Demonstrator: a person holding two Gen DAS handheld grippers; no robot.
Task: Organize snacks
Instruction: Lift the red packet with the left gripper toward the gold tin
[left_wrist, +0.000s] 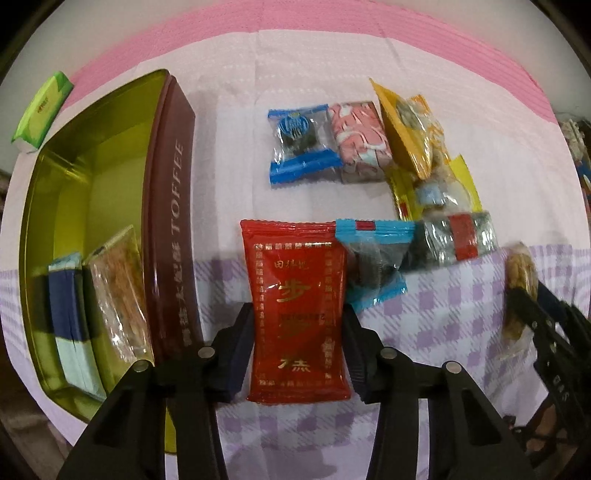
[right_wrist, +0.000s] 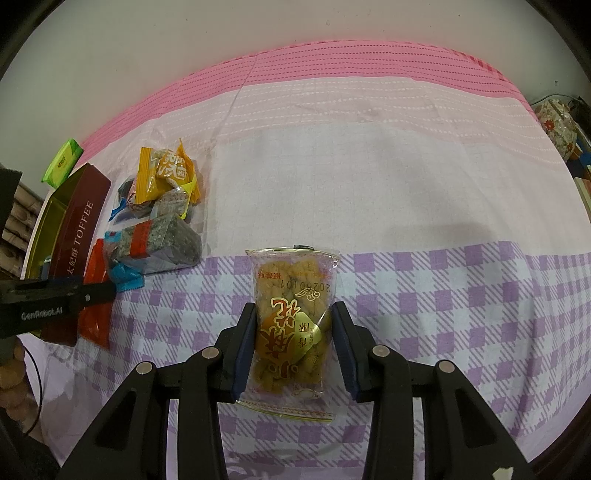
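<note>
My left gripper (left_wrist: 299, 314) is shut on a red snack packet (left_wrist: 297, 310), just right of the brown TOFFEE tin (left_wrist: 170, 206). The tin's gold inside holds a blue packet (left_wrist: 70, 314) and a clear packet of brown snack (left_wrist: 120, 291). My right gripper (right_wrist: 293, 314) is shut on a clear packet of fried twists (right_wrist: 291, 321) over the checked cloth; it also shows in the left wrist view (left_wrist: 521, 291). Loose snacks lie in a pile (left_wrist: 369, 166) beyond the red packet, also seen in the right wrist view (right_wrist: 162, 206). The left gripper (right_wrist: 55, 299) shows at the left there.
A green tissue pack (left_wrist: 42, 109) lies behind the tin, and it also shows in the right wrist view (right_wrist: 62, 160). The pink and purple-checked cloth (right_wrist: 406, 184) covers the surface. A floral jar (right_wrist: 557, 125) stands at the far right edge.
</note>
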